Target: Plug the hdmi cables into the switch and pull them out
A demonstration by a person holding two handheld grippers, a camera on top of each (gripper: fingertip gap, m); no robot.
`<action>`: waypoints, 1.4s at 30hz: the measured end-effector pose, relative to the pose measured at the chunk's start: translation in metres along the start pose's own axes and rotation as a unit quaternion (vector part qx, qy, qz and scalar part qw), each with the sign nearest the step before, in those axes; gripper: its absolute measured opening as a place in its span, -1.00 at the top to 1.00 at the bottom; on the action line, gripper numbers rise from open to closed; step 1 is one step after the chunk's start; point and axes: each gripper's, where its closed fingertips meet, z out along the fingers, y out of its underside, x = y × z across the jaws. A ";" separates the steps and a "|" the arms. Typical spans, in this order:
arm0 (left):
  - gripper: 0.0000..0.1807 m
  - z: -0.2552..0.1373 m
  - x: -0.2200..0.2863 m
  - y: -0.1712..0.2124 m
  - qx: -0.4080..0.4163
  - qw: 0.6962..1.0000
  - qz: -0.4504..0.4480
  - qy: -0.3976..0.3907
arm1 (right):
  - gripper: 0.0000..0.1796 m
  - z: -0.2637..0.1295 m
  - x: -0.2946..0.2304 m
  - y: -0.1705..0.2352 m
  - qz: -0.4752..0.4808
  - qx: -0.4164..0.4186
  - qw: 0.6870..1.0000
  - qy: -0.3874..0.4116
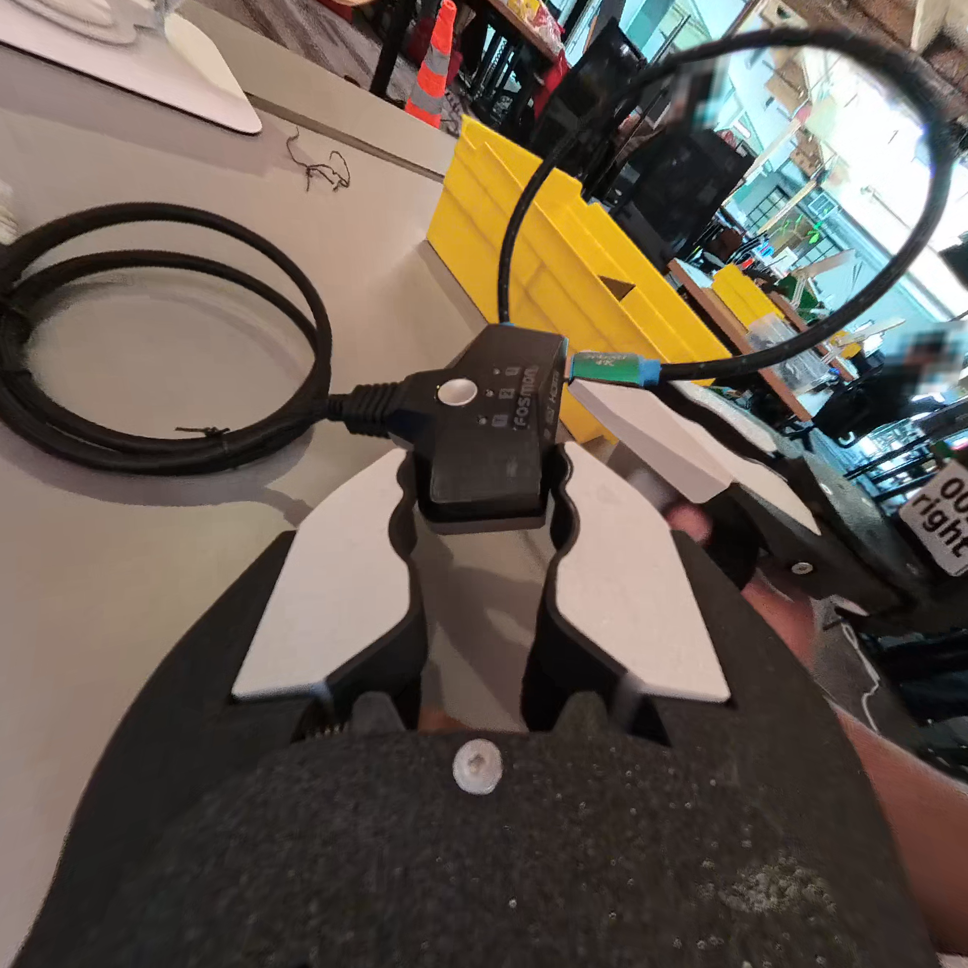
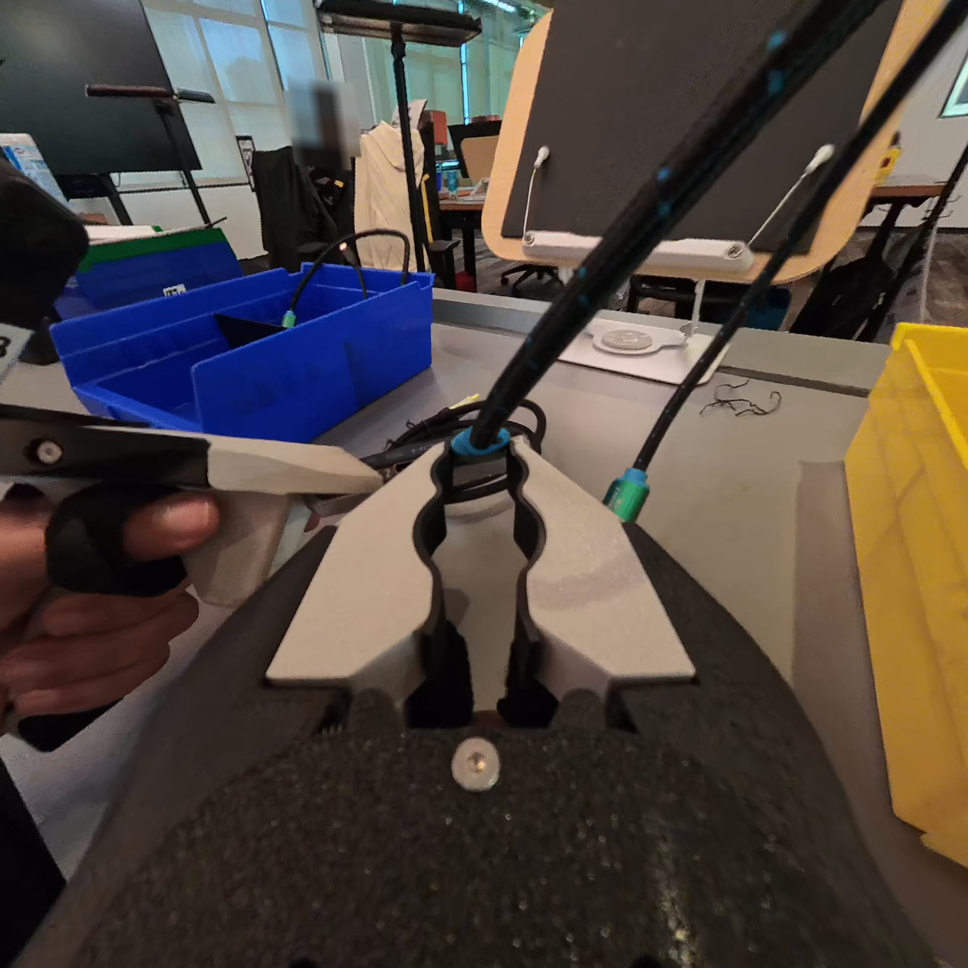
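Note:
My left gripper [image 1: 484, 463] is shut on the near end of the black HDMI switch [image 1: 492, 414], holding it tilted just above the grey table. The switch's own black cable [image 1: 157, 340] lies coiled at the left. One braided HDMI cable [image 1: 932, 173] loops up and over. One end [image 1: 505, 326] enters the switch's far side. Its other green plug [image 1: 607, 366] meets the switch's right side. My right gripper [image 2: 479, 454] is shut on a blue-collared plug [image 2: 479, 442]. A second green plug [image 2: 626, 495] sits just right of its fingers. The switch is hidden in the right wrist view.
A yellow bin [image 1: 550, 251] [image 2: 911, 524] stands close on the right. A blue divided bin [image 2: 314, 366] holding another cable is at the back left. A white pad [image 2: 634, 340] and thread scraps [image 2: 738, 400] lie at the far edge. A hand [image 2: 105, 602] holds the left gripper.

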 end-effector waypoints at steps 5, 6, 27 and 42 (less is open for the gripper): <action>0.46 -0.011 -0.057 -0.010 0.006 0.996 -0.005 -0.089 | 0.79 -0.040 0.032 -0.077 -0.010 0.137 0.989 0.047; 0.46 -0.011 -0.043 -0.016 -0.002 0.996 0.040 -0.079 | 0.79 -0.042 0.040 -0.082 0.000 0.120 0.992 0.040; 0.47 0.005 0.010 -0.001 -0.046 0.992 0.102 0.057 | 0.78 -0.109 0.182 -0.035 0.496 0.090 0.864 0.002; 0.47 0.001 0.019 -0.001 -0.046 0.981 0.165 0.086 | 0.32 -0.140 0.163 -0.007 0.158 -0.272 0.942 0.116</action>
